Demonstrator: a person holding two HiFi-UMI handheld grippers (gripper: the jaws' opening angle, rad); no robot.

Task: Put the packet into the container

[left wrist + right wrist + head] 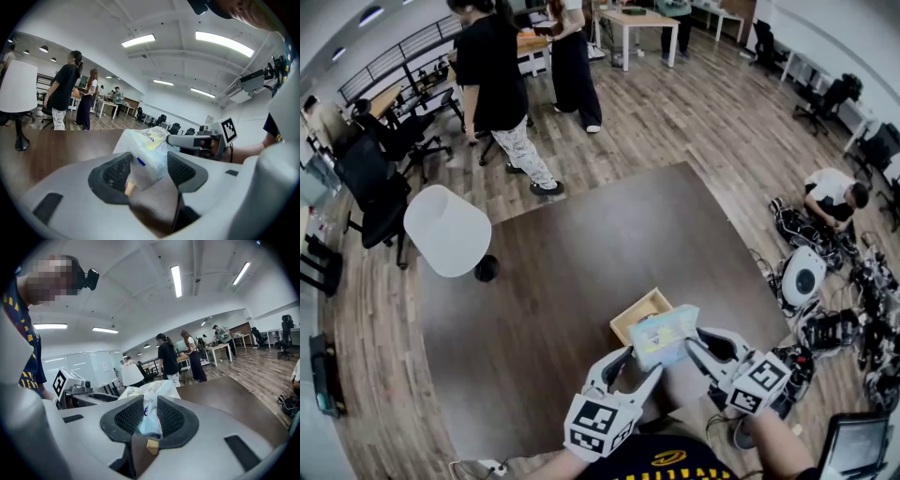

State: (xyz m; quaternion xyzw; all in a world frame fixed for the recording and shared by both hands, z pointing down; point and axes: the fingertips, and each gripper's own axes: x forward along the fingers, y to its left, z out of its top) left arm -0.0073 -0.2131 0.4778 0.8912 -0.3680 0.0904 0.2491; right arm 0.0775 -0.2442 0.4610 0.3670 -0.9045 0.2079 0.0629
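- I have both tools on the packet [664,337]. The left tool [639,366] grips one end, and its own view shows the pads closed on the crinkled plastic [149,149].
- The right tool [699,352] grips the opposite end. Its view shows the jaws pinched on a thin fold of the packet [151,414].
- The packet hangs in the air between the two tools, clear of the worktop [581,234]. It sits just above the near side of the container [637,317] and hides part of it from the head view.
- The container is a small open wooden box near the worktop's near edge, right of the middle. The part I can see looks empty.
- My judgement of progress: the pick-up is done and the packet is at the box, but it is not yet inside.
- What is left, as I see it, is to bring the packet over the opening, lower it in, and let go with both tools.
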